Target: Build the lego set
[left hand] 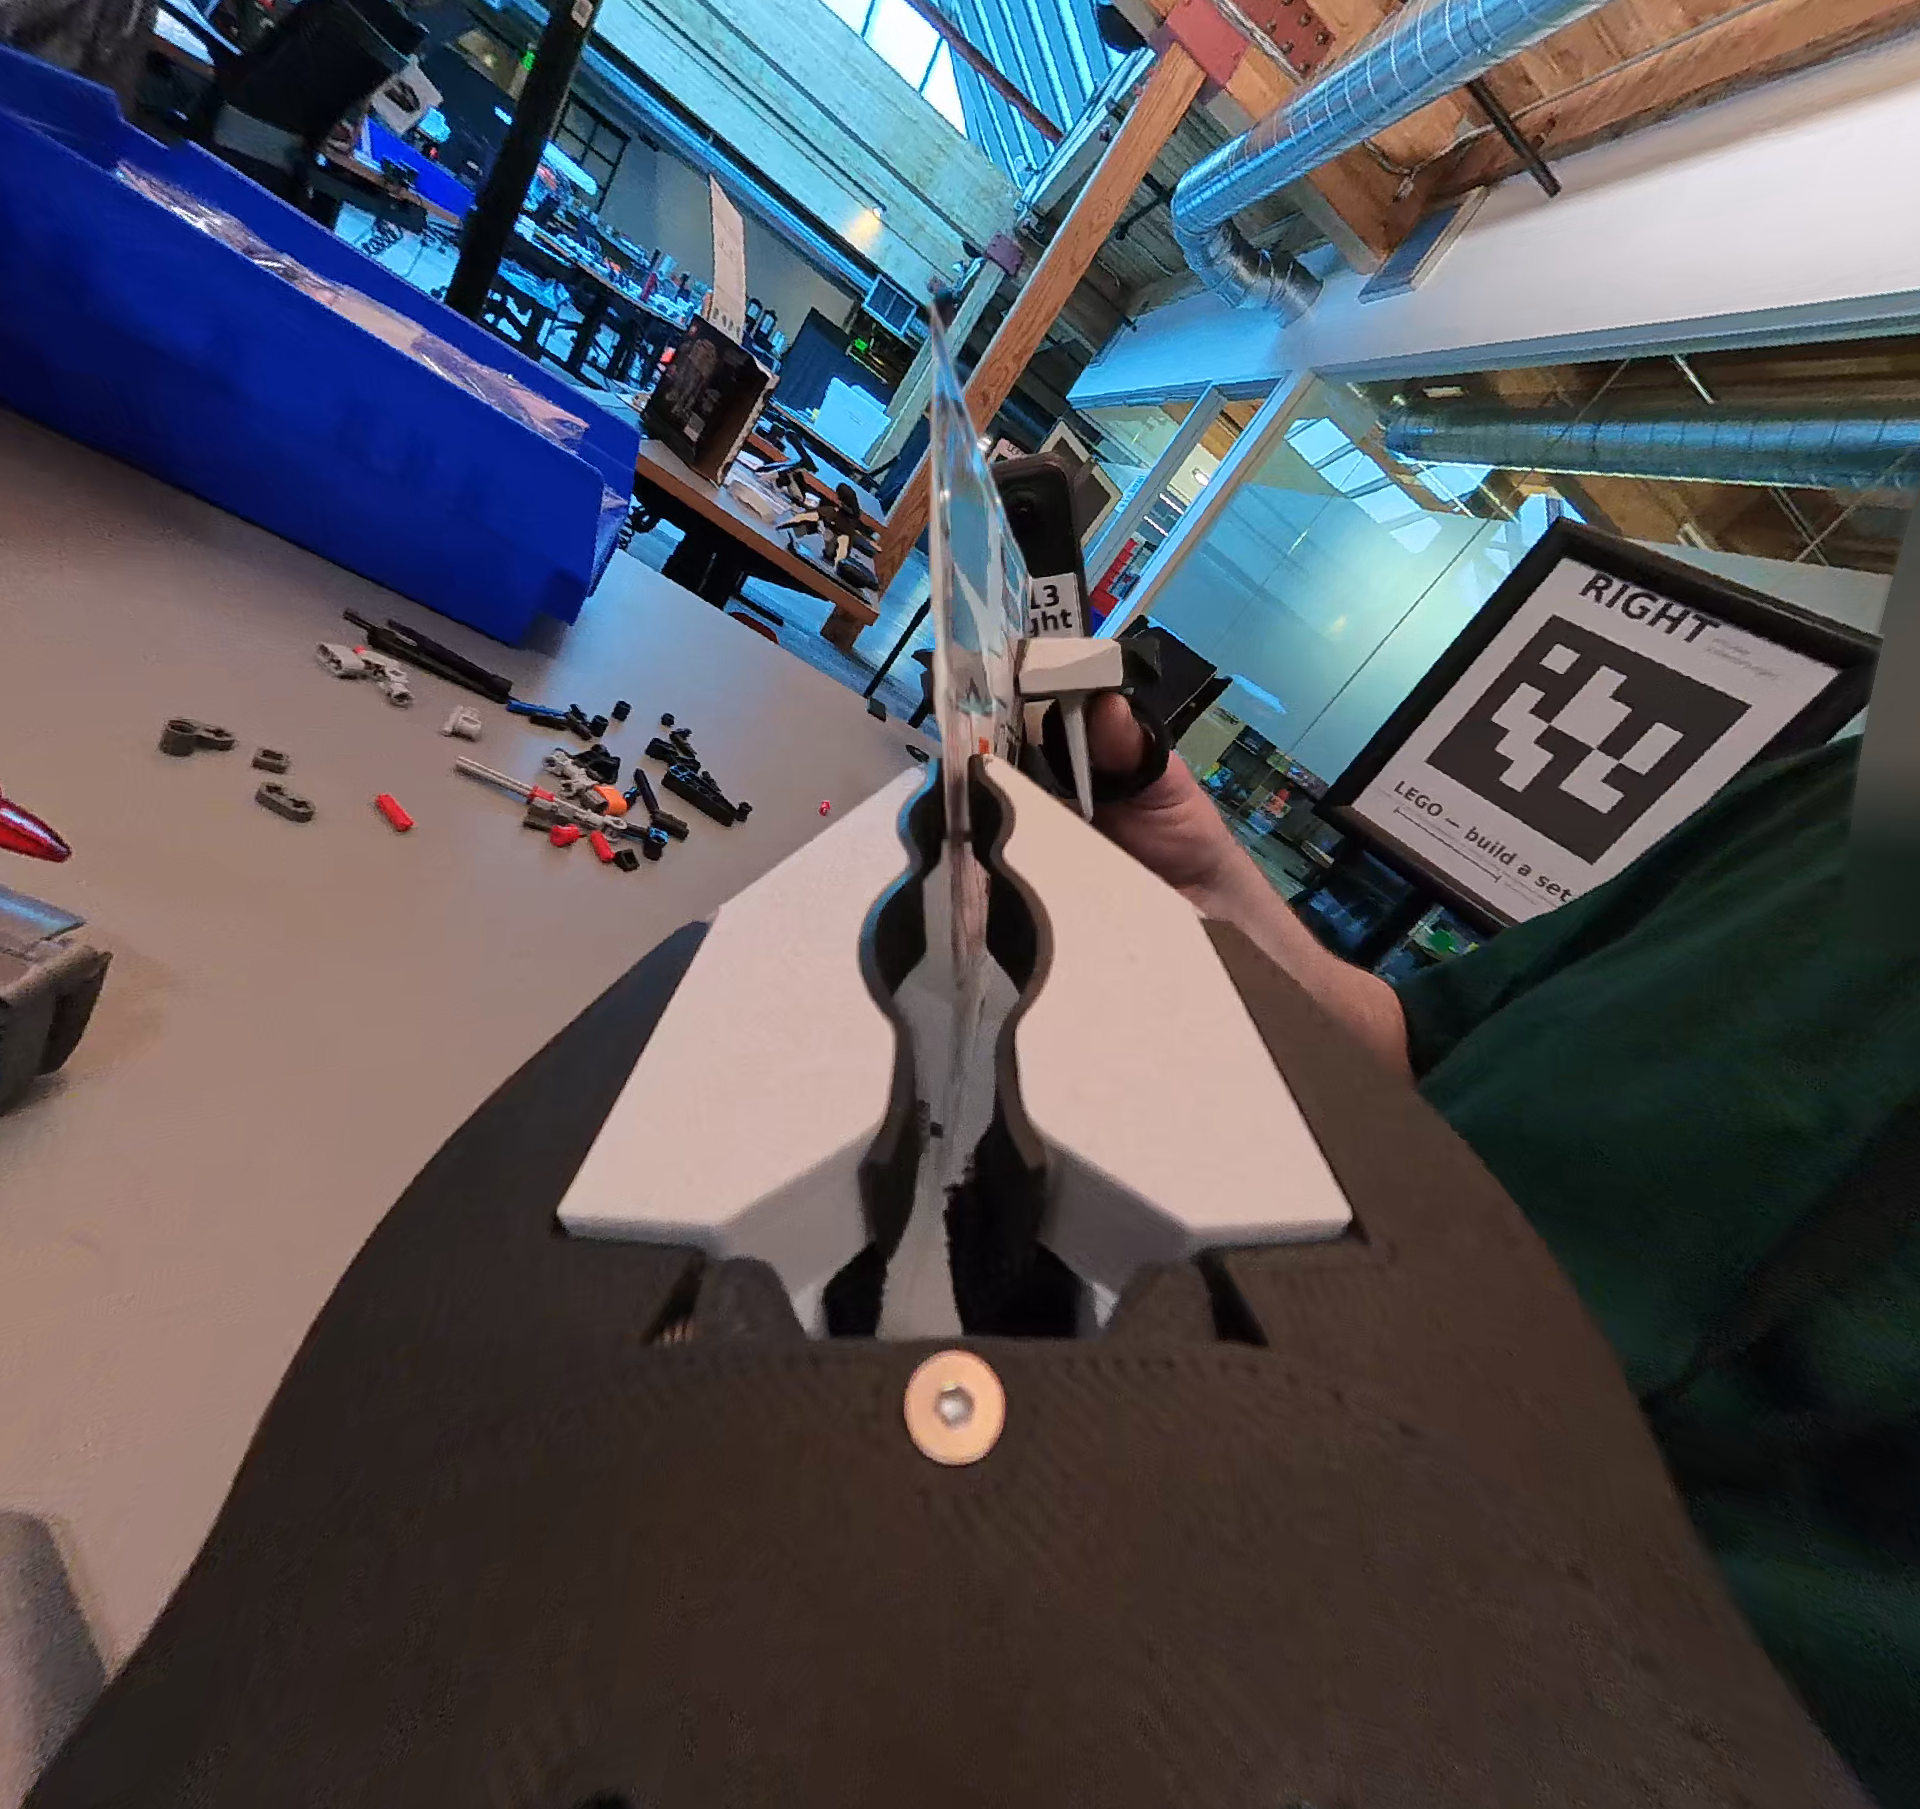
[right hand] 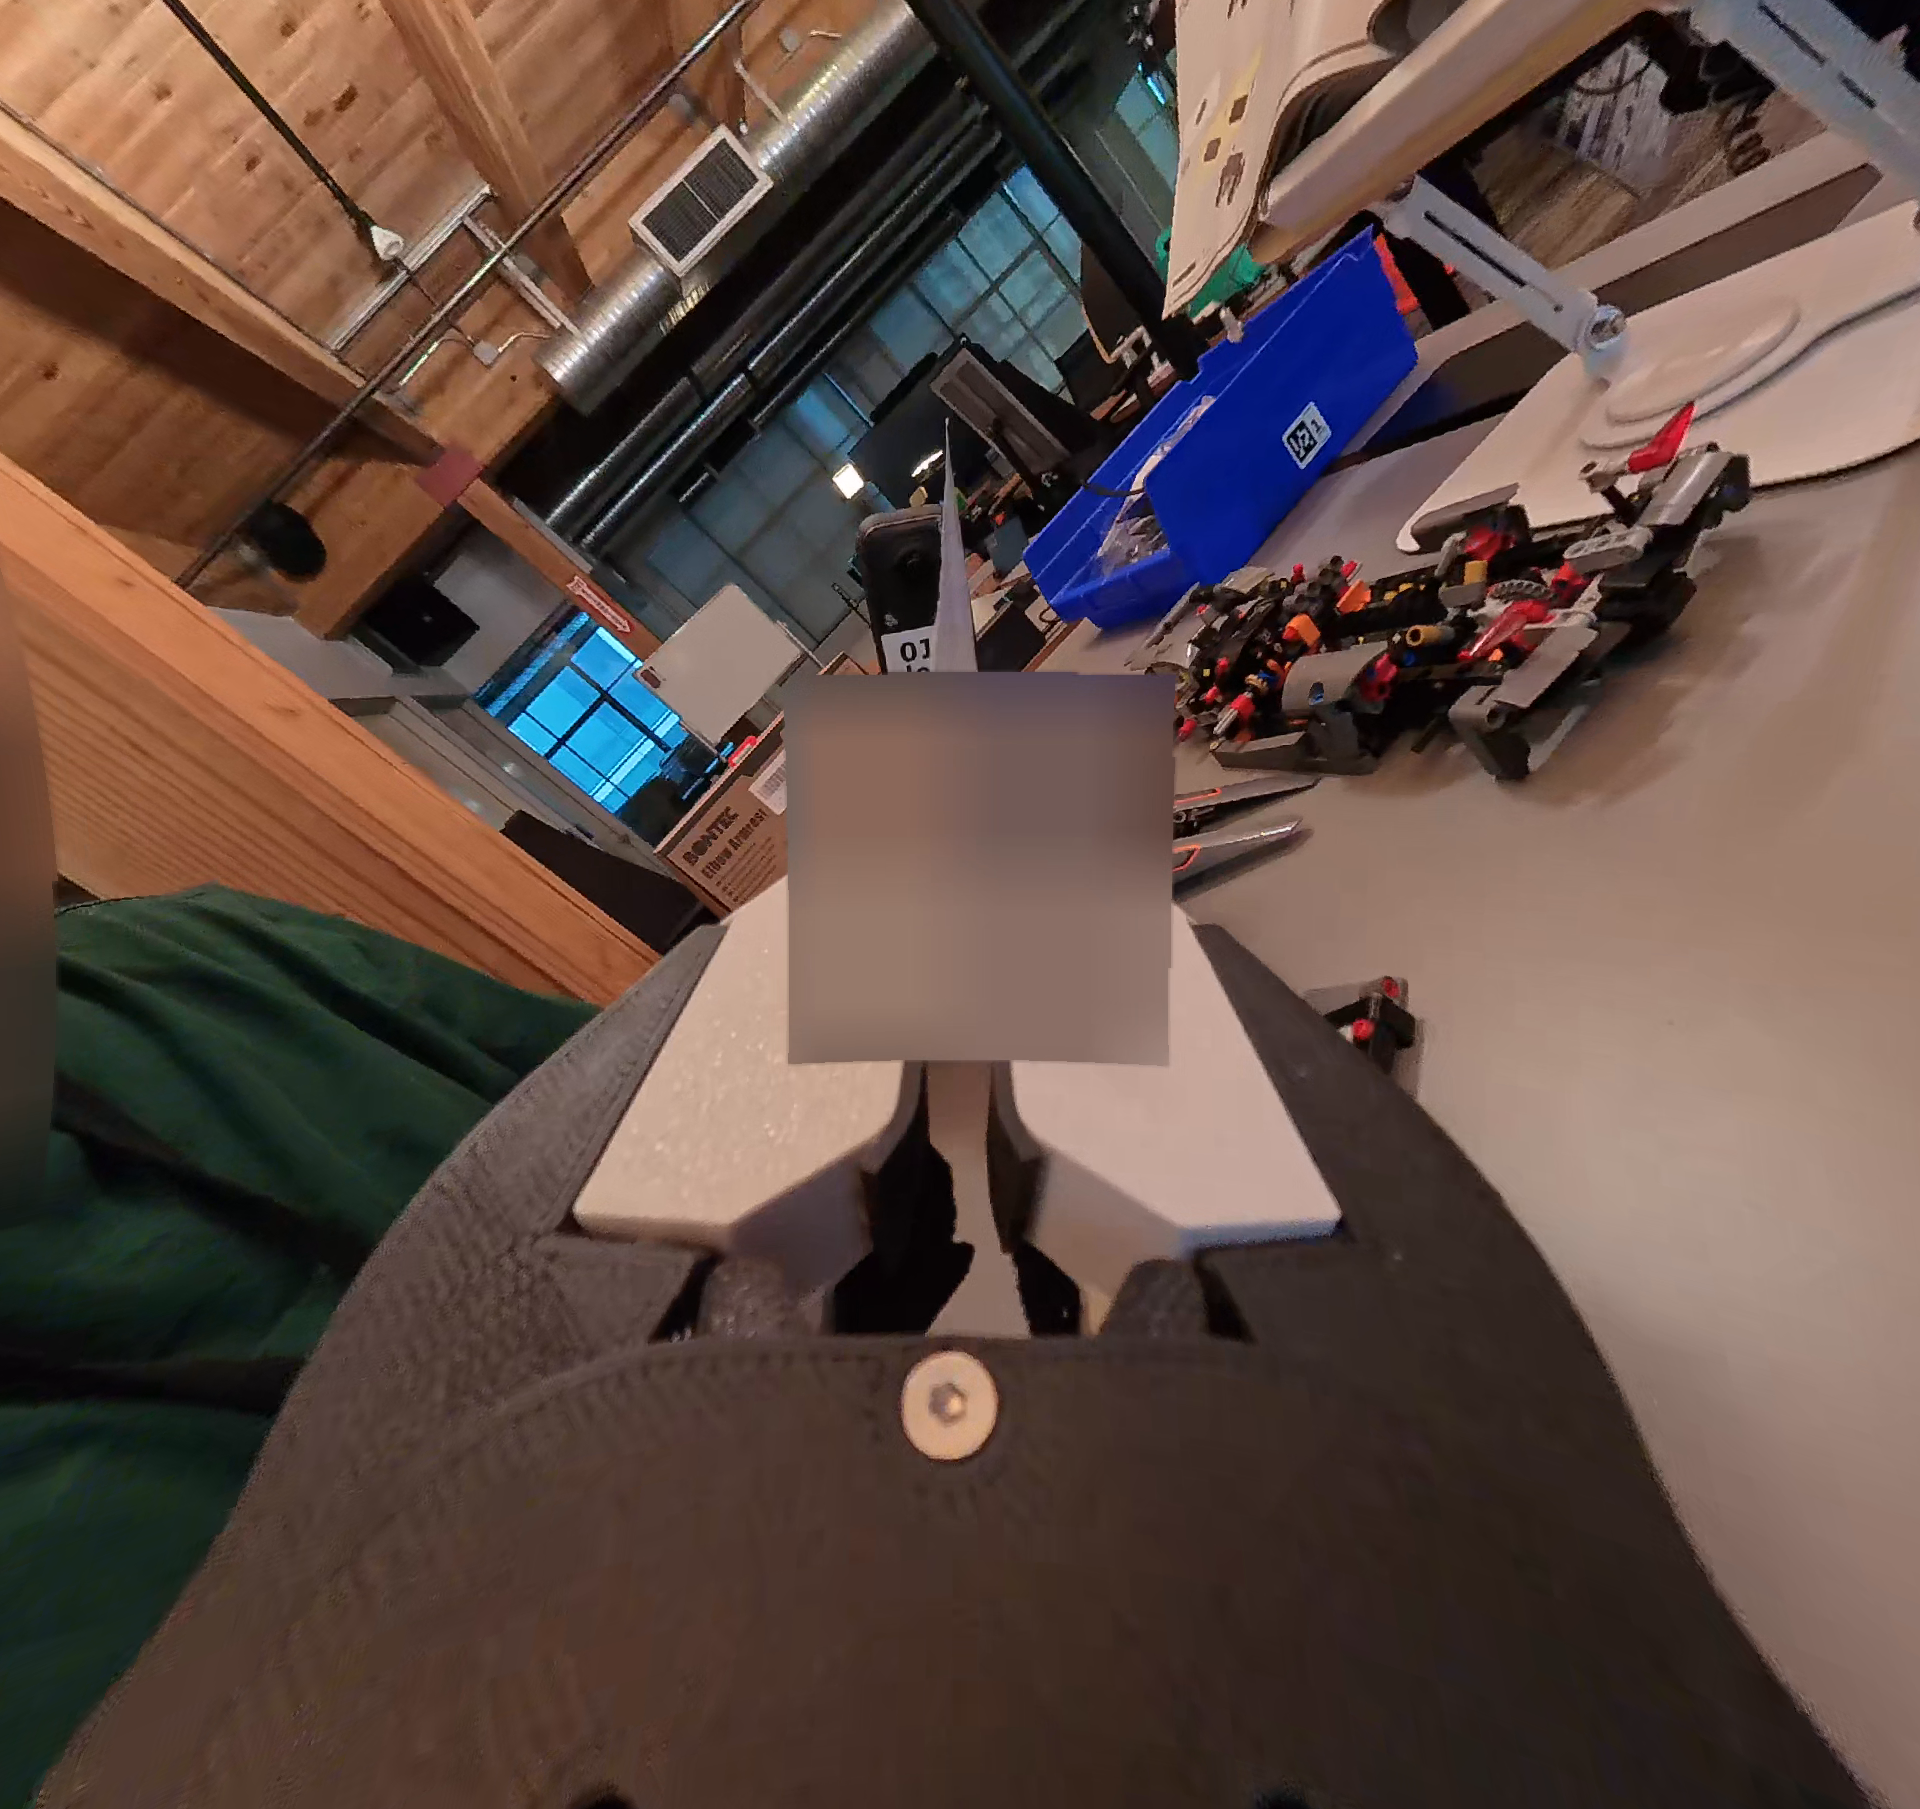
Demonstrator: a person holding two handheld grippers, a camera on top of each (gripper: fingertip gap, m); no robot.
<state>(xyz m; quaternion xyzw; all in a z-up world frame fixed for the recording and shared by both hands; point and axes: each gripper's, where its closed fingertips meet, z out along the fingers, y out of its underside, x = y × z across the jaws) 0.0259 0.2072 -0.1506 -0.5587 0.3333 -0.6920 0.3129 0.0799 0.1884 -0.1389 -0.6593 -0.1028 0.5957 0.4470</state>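
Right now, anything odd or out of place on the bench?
One oddity: both grippers are raised off the table, each shut on a thin sheet seen edge-on, the left gripper on a glossy sheet. Neither touches a part. Loose lego pieces lie scattered, and the half-built car sits untouched.
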